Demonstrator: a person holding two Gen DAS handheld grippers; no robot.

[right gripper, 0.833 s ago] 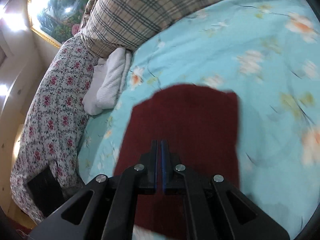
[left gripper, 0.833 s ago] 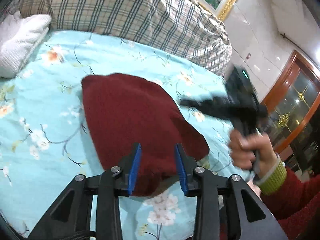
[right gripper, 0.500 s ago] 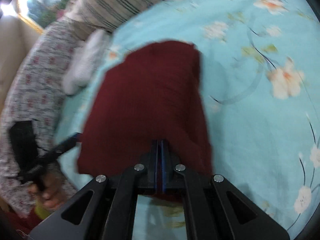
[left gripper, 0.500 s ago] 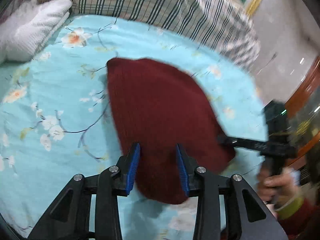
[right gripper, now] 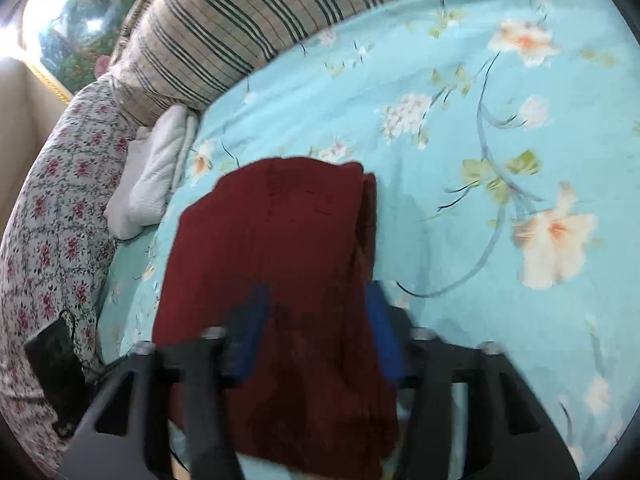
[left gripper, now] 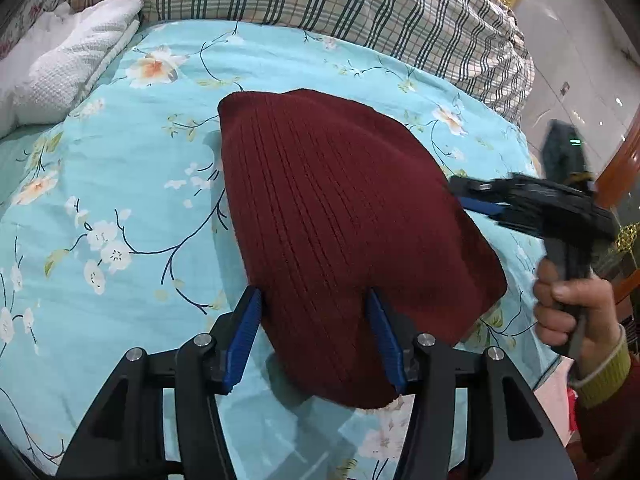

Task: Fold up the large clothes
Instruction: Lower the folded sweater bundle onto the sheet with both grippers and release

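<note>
Folded maroon knit sweater lies on the floral bedsheet. Left gripper and right gripper fingers just opened, apart, gripping nothing. Soft, probably floppy: you'd pinch doubled edges.

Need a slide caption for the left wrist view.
Left gripper open over the folded dark red sweater on a floral bedsheet; right gripper at its far edge.
</note>
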